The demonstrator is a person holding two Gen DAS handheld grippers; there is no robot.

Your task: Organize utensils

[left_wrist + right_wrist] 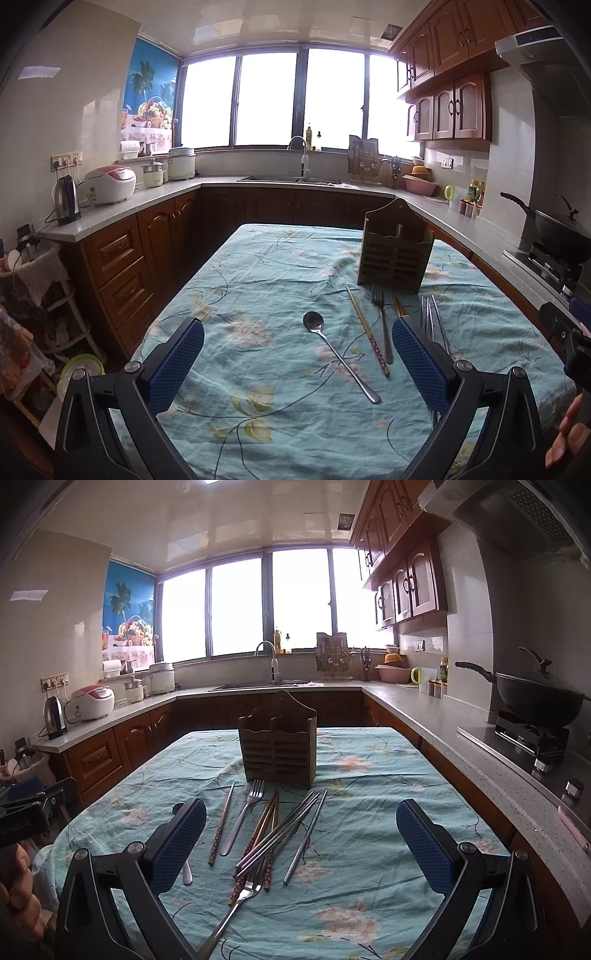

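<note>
both grippers hover released, jaws wide, above a table draped in a teal floral cloth (388,830); the left gripper (297,363) frames a spoon (334,350), the right gripper (301,845) a loose heap of metal and wooden chopsticks (280,830) crossed over a fork (236,904). pinching one stick from that tangle will likely drag its neighbours or snag the wrinkled cloth. just beyond the heap lie a second fork (243,814) and a lone chopstick (221,823). behind them stands the wooden slatted holder (277,749), upright, seemingly empty, light enough to tip if bumped.

Shiny metal spoon (334,350), slatted matt wooden holder (277,744), creased floral cotton tablecloth (369,812).
</note>
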